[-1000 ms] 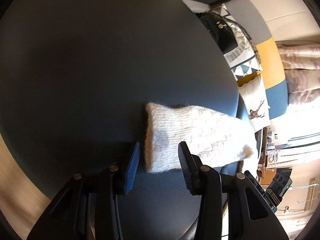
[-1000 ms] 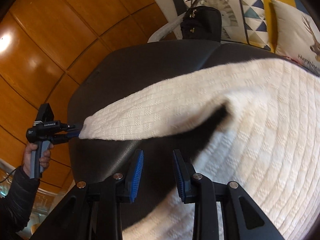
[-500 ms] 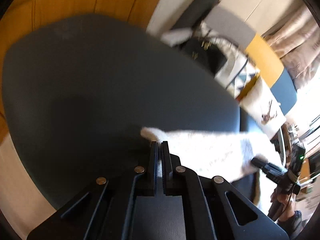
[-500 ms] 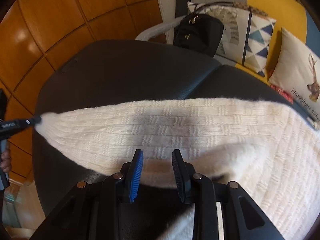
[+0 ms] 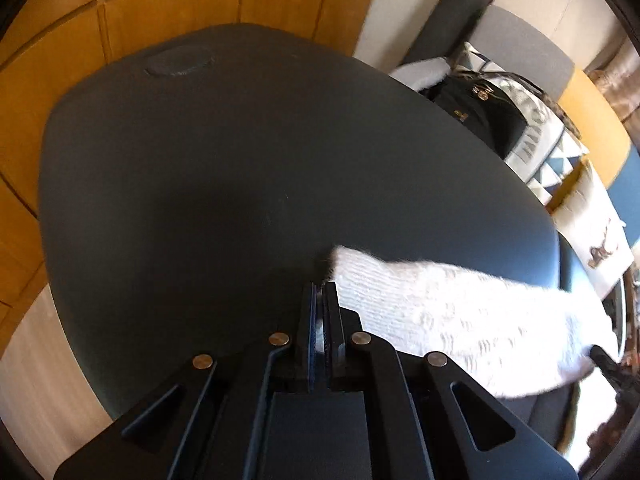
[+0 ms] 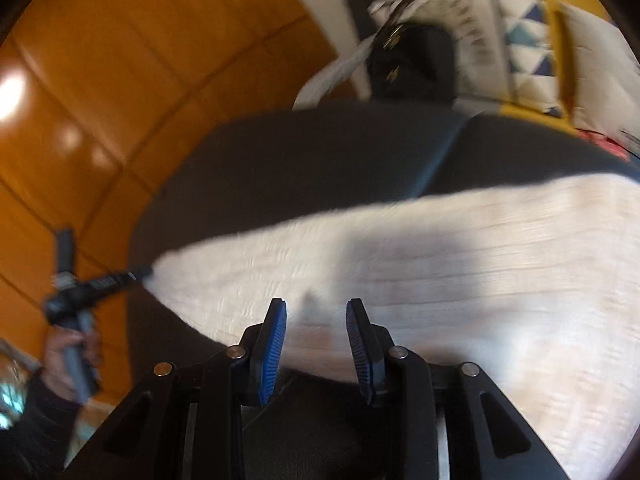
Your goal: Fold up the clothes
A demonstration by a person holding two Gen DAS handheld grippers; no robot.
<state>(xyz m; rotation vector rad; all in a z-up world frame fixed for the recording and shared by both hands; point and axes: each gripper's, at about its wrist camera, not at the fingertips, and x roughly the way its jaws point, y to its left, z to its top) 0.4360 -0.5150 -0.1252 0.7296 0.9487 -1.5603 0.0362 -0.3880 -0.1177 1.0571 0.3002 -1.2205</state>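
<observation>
Left wrist view: the left gripper (image 5: pixel 319 289) is seen with its jaws brought together on the cuff end of the white knit sleeve (image 5: pixel 448 312), a sliver of fabric being pinched between the pads.
Sleeve axis: the sleeve is stretched from that gripper away to the right, over the dark padded surface (image 5: pixel 240 160).
Right wrist view: the right gripper (image 6: pixel 316 316) is held with its jaws apart and opening; the pads press on nothing, and the sweater (image 6: pixel 460 264) lies under and just beyond them.
Far end: the cuff is seen clamped at the left by the left gripper (image 6: pixel 138 271), carried in a hand (image 6: pixel 72 352).
Deciding relation: the cuff is held by the left hand alone; the sweater body is judged nearer the right, so the sleeve would be carried rightward across it.
</observation>
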